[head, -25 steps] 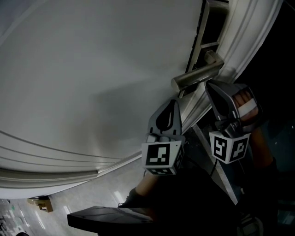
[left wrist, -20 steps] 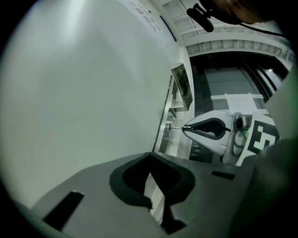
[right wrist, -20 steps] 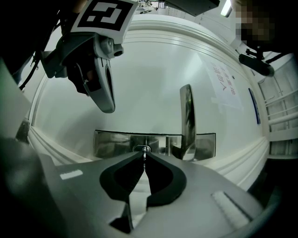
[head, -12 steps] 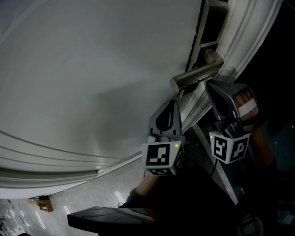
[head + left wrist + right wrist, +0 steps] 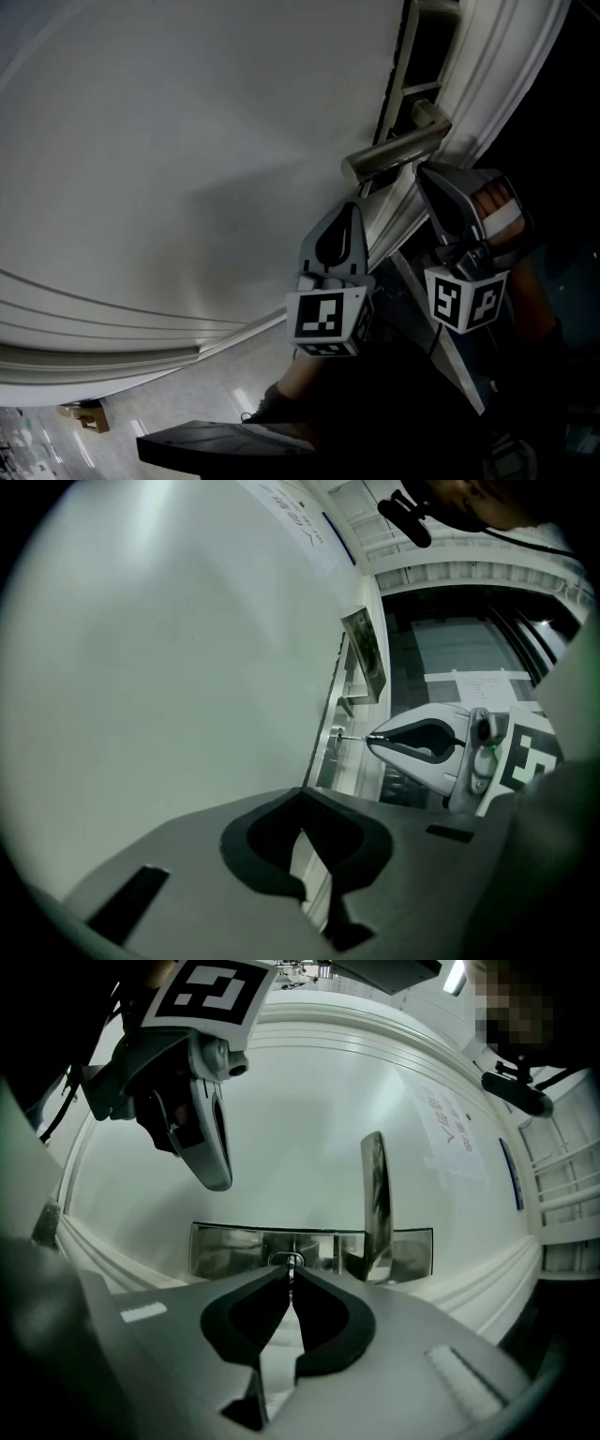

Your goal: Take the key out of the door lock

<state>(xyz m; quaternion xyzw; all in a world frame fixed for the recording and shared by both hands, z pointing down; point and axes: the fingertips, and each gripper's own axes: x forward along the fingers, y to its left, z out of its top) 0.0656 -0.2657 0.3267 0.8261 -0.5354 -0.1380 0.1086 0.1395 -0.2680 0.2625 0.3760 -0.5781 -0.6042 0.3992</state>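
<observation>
Pinching the key (image 5: 291,1267) is my right claw (image 5: 291,1281), its two jaws pressed together on the thin metal bow, which I see edge-on from that gripper's own view. The key sits in the keyhole (image 5: 286,1259), its shaft running straight from my jaw tips into the round cylinder, so by my reading nothing has come out yet. I hold the claw square to the door and in line with the shaft; that way a straight pull back should draw the blade free without bending it or scraping it against the cylinder.

The keyhole is set in a shiny lock plate (image 5: 234,1251), and the door handle (image 5: 375,1194) stands out from the same plate just beside my grip, on its right in this view. I come in beside the lever rather than across it, so my jaws have room to back away.

My left claw (image 5: 304,792) hangs near the right one but apart from it, close to the pale door (image 5: 187,141) without clearly touching it. Its jaws are closed tip to tip with nothing between them. I judge it is parked there to stay out of the way, since the pull needs only one claw.

If my grip is too light on so thin a piece, the jaws could slide off the bow as I pull.
</observation>
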